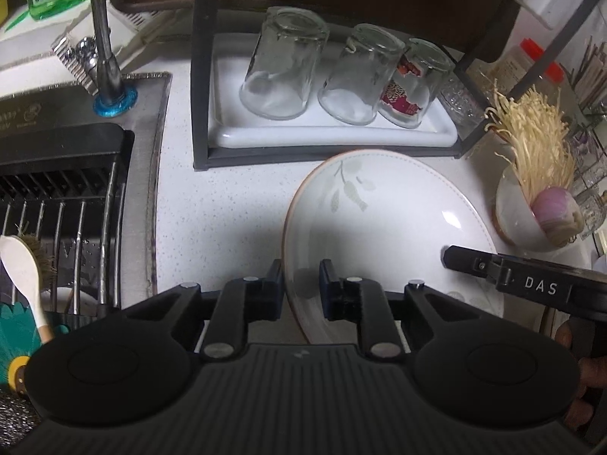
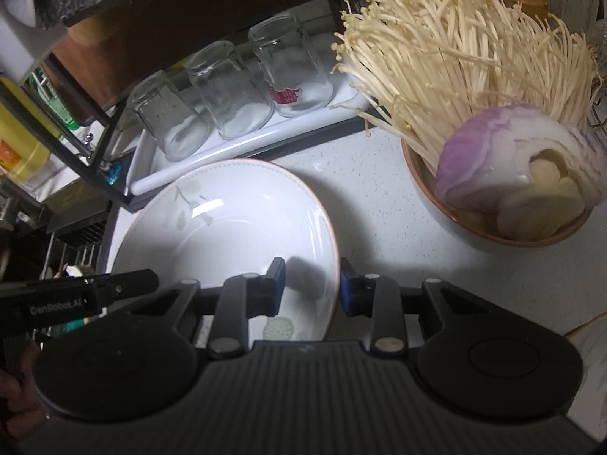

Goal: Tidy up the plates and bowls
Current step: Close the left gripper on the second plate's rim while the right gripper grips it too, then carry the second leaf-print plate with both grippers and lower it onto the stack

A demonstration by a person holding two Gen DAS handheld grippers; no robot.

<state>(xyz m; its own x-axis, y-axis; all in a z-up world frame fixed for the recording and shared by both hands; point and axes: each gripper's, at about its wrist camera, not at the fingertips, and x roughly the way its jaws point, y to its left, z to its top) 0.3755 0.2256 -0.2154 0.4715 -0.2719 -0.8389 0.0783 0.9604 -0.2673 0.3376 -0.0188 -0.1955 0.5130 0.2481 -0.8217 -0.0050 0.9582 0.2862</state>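
A large white bowl (image 1: 390, 227) with a brown rim and a pale leaf print sits on the white speckled counter; it also shows in the right wrist view (image 2: 235, 223). My left gripper (image 1: 301, 284) straddles its left rim, one finger outside and one inside, closed on the rim. My right gripper (image 2: 313, 284) straddles its right rim the same way. A smaller brown-rimmed bowl (image 2: 455, 223) holding enoki mushrooms and a cut onion stands to the right, also visible in the left wrist view (image 1: 519, 223).
A black rack with a white tray (image 1: 341, 136) carries three upturned glasses (image 1: 282, 64) behind the bowl. The sink (image 1: 68, 197) with a drain rack and tap (image 1: 104, 34) lies to the left. Jars and utensils crowd the far right.
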